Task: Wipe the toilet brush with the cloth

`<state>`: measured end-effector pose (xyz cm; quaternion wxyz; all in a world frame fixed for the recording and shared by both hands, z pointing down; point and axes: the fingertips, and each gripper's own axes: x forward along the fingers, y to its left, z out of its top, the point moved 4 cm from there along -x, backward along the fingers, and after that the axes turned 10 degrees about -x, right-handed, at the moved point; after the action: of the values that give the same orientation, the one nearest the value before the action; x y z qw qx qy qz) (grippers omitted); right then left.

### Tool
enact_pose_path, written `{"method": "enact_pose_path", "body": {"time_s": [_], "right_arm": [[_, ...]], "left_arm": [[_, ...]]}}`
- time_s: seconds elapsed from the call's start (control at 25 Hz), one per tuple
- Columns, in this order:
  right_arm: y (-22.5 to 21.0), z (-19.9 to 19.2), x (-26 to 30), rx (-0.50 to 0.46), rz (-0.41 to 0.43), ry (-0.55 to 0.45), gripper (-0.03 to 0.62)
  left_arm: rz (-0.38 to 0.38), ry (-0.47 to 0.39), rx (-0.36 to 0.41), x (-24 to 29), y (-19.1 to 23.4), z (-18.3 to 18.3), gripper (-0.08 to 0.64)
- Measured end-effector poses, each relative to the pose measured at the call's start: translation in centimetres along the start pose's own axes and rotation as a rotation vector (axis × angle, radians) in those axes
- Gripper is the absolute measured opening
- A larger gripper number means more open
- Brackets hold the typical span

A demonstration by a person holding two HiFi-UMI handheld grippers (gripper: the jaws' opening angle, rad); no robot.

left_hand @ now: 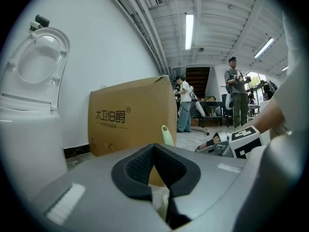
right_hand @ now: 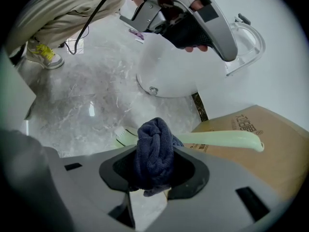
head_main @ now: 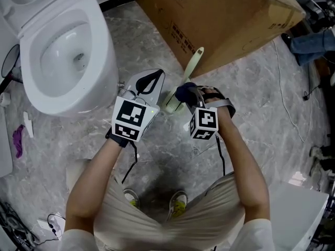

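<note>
A pale green toilet brush stands in its holder on the floor, with its handle leaning toward the cardboard box. My right gripper is shut on a bunched dark blue cloth, held right at the lower part of the brush handle. I cannot tell if the cloth touches it. My left gripper hovers just left of the brush, between it and the toilet, jaws shut with nothing in them. The handle's tip shows above the left jaws.
The white toilet has its seat up, at the left. The big box stands close behind the brush. A purple item and cables lie on the marble floor. People stand far back in the room.
</note>
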<state>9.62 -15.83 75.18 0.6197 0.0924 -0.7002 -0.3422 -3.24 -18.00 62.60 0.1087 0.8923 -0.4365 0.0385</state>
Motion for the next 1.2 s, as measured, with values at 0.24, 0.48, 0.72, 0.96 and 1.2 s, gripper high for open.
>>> {"method": "enact_pose_path", "body": {"time_s": [0.24, 0.48, 0.72, 0.96, 1.2], "right_arm": [[0.4, 1.8, -1.6, -0.038, 0.084, -0.035, 0.155], [-6.9, 3.8, -7.5, -0.015, -0.392, -0.111, 0.155], [-10.1, 3.5, -9.6, -0.057, -0.687, -0.065, 0.155], [-11.9, 2.8, -10.3, -0.067, -0.839, -0.044, 0.155], [-11.6, 3.0, -9.0, -0.081, -0.805, -0.078, 0.153]], "left_arm": [[0.026, -0.006, -0.014, -0.1, 0.9, 0.1, 0.000], [0.040, -0.018, -0.030, -0.1, 1.5, 0.5, 0.000], [0.034, -0.014, -0.024, -0.3, 1.6, 0.3, 0.000], [0.045, -0.003, -0.021, -1.0, 2.0, 0.1, 0.000], [0.042, -0.011, -0.023, -1.3, 1.7, 0.7, 0.000]]}}
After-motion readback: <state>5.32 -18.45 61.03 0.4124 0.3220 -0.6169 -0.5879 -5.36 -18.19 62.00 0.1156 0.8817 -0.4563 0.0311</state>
